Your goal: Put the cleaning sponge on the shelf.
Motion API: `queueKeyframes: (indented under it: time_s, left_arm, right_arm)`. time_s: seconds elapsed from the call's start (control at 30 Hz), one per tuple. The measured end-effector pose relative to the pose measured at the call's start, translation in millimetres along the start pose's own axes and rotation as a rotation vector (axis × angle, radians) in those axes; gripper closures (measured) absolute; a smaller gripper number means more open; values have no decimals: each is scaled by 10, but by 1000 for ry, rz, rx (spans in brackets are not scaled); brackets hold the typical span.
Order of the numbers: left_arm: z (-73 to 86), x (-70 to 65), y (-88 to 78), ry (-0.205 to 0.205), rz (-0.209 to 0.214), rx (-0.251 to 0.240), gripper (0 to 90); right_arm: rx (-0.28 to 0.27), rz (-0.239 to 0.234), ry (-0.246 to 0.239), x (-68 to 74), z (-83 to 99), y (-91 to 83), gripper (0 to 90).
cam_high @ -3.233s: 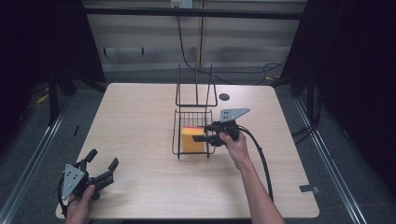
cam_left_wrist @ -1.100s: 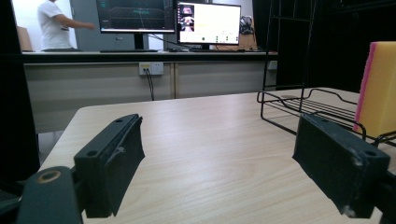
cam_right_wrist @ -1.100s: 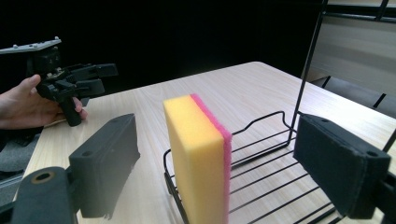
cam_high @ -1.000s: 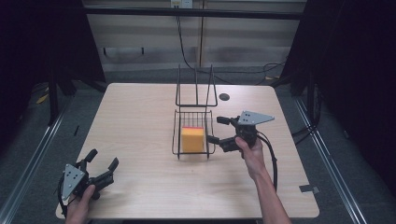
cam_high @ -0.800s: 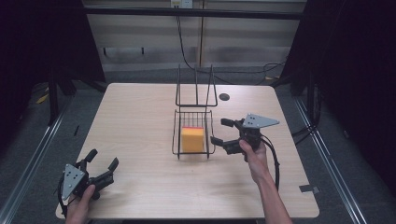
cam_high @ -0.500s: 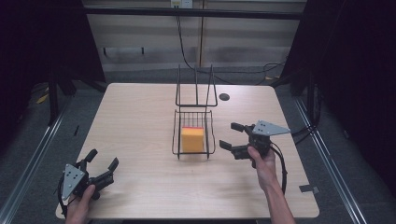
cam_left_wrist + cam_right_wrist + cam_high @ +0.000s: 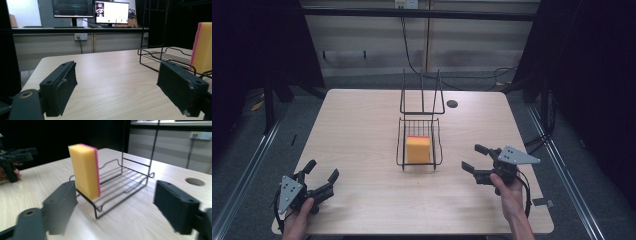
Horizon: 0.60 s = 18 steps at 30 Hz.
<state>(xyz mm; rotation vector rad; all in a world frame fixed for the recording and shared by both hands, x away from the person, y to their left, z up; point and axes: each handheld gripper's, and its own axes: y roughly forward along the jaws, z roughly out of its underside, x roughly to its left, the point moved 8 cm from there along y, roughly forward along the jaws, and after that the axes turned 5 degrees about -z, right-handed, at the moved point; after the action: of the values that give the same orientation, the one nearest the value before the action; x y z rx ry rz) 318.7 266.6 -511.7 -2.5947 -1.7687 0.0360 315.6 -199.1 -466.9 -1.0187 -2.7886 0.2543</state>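
One wood-grain table point(image 7: 362, 130) w/ wire rack point(image 7: 419, 145); dim room.

Yellow-pink sponge point(image 7: 418, 149) — upright in rack point(image 7: 402, 150)

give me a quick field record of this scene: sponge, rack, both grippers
sponge: yellow with a pink face, standing on edge in the rack, untouched
rack: black wire, mid-table, tall back frame at its far end
left gripper: open, nothing between its fingers, near the table's front left corner
right gripper: open, fingers just closing a little on nothing, right of the rack, apart from it
table: light wood
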Motion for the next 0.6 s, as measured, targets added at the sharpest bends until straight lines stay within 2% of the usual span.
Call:
queueKeyframes:
  time_s: [0.13,0.23,0.33,0.37,0.47,0.6]
  left_arm:
    - [0,0,0,0,0,0,157]
    - [0,0,0,0,0,0,156]
    - [0,-1,0,0,1,0,156]
    - [0,-1,0,0,1,0,156]
    - [1,-4,1,-1,4,1,156]
    - [0,-4,1,-2,4,0,156]
  right_arm:
    - [15,41,12,-13,145,-107,180]
    - [3,69,27,-17,231,-179,164]
    - [2,107,18,-22,327,-231,148]
    - [2,107,18,-22,327,-231,148]
    - [7,161,-1,-15,460,-278,141]
    - [-1,194,14,-31,552,-303,141]
